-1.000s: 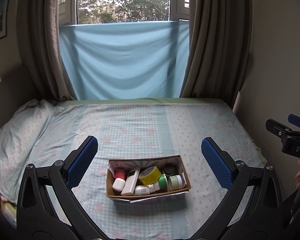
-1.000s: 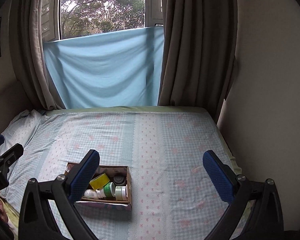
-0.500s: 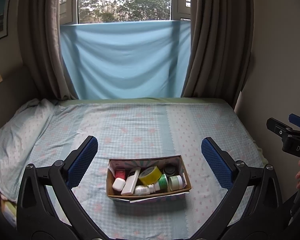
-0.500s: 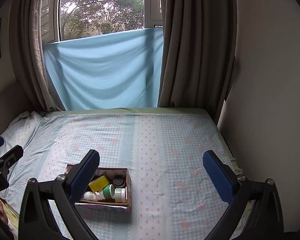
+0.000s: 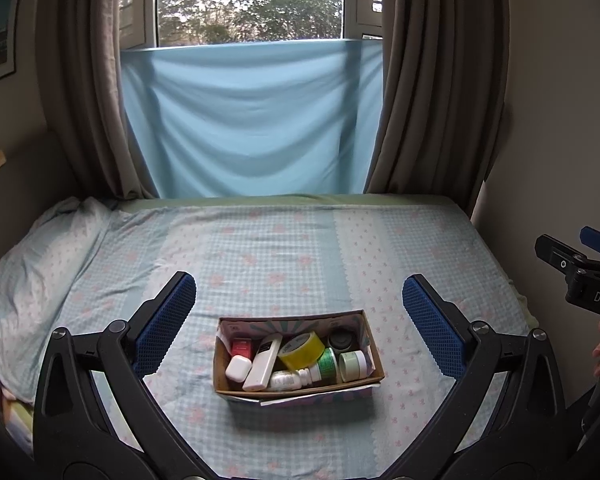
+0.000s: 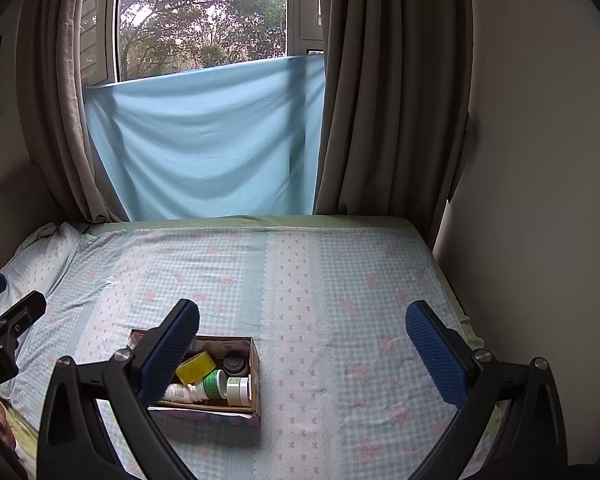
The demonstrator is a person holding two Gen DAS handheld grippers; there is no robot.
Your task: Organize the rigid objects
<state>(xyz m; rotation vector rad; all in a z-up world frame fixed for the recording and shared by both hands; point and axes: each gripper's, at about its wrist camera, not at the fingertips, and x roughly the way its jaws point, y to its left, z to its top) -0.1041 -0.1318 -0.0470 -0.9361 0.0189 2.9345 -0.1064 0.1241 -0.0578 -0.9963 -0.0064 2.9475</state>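
A small cardboard box (image 5: 364,322) sits on the bed near its front edge and holds several small items: a yellow tape roll (image 5: 302,350), a white remote-like stick (image 5: 263,366), a green bottle (image 5: 326,362), a pale green jar (image 5: 353,365), a dark round lid (image 5: 342,340). The box also shows in the right wrist view (image 6: 255,364), low and left. My left gripper (image 5: 300,324) is open and empty, held above and before the box. My right gripper (image 6: 302,344) is open and empty, to the right of the box.
The bed (image 5: 300,248) has a light blue checked sheet with pink flowers. A pillow (image 5: 32,272) lies at the left. Brown curtains and a blue cloth (image 5: 252,120) hang over the window behind. A wall (image 6: 540,200) borders the bed's right side.
Both views have tilted up slightly, so the box sits a little lower in each. Both grippers stay open and empty.
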